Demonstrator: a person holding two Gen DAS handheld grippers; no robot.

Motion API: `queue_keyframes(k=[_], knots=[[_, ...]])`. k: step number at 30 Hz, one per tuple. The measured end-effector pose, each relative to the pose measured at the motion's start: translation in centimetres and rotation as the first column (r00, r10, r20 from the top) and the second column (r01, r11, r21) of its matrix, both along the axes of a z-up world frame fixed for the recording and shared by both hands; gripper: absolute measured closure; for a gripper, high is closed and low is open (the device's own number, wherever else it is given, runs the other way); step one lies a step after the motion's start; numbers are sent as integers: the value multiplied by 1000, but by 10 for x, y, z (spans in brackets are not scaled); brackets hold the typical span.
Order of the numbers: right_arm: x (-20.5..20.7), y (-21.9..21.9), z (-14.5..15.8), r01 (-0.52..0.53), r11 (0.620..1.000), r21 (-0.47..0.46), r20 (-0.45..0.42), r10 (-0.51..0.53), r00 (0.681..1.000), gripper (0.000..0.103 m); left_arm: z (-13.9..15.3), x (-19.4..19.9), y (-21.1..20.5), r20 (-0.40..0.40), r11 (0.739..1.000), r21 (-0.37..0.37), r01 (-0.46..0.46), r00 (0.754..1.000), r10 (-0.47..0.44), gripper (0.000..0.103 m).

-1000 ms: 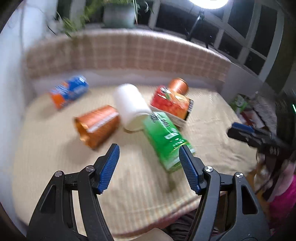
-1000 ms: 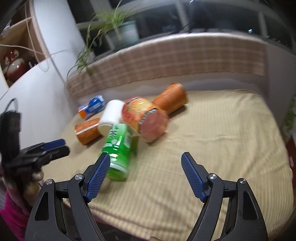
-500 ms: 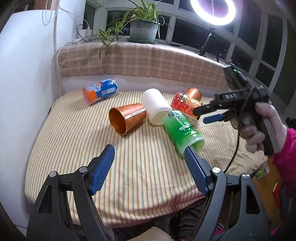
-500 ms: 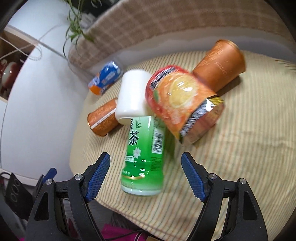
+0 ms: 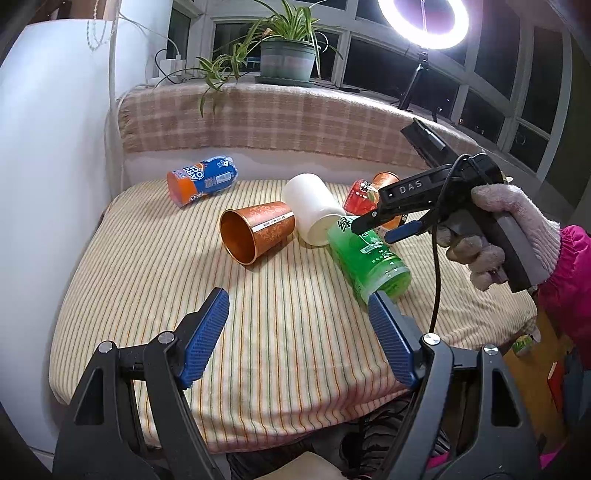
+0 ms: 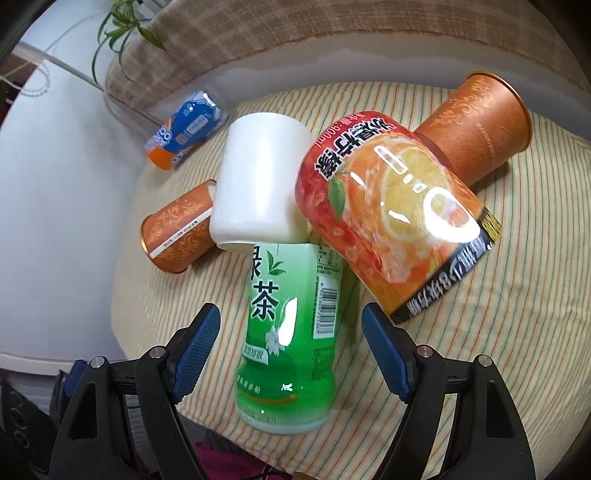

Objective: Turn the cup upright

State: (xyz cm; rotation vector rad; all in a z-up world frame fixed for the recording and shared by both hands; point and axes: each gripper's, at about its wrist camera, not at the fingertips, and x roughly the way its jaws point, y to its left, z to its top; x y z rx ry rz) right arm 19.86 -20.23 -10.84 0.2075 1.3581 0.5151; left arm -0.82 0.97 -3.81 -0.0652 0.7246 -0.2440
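Several cups lie on their sides on the striped table (image 5: 155, 295). A green tea cup (image 6: 291, 325) (image 5: 369, 258) lies between the open jaws of my right gripper (image 6: 290, 343), untouched. Behind it lie a white cup (image 6: 258, 184) (image 5: 314, 210), a red-orange juice cup (image 6: 395, 229) propped on the others, and two copper cups (image 6: 177, 229) (image 6: 476, 125). My left gripper (image 5: 299, 332) is open and empty above the table's front. The nearer copper cup (image 5: 255, 229) lies beyond it, mouth toward me. My right gripper (image 5: 384, 225) shows in the left wrist view, held by a gloved hand.
A blue-orange cup (image 5: 201, 179) (image 6: 184, 127) lies at the back left. A white wall (image 5: 48, 166) borders the left side. A plaid-covered ledge (image 5: 277, 118) with a potted plant (image 5: 288, 59) runs behind. A ring light (image 5: 424, 22) stands at the back right.
My right gripper has moved in lower over the green tea cup, which now lies between its jaws. My left gripper has drawn back slightly and steadied.
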Motion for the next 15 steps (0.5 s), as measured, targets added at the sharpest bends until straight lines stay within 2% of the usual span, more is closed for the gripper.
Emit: queue_keyframes(k=[11,12,14,15], knots=[[16,24,-19,-20,997,-80,-28,18,999,24,1,-1,10,12,1000,-13,-23,1000,24,23],[16,26,-20,-25,996,-87,-29,23,999,26,1,-1,11,13,1000,-13,-25,1000,26,23],[16,29,-21,-36,995,-95,-35,33,999,39,2,-1,13,14,999,-16,-29,999,29,23],[15,30,-21,-41,994,-99,-34,38,999,41,2,-1,13,14,999,-16,-31,999,31,23]])
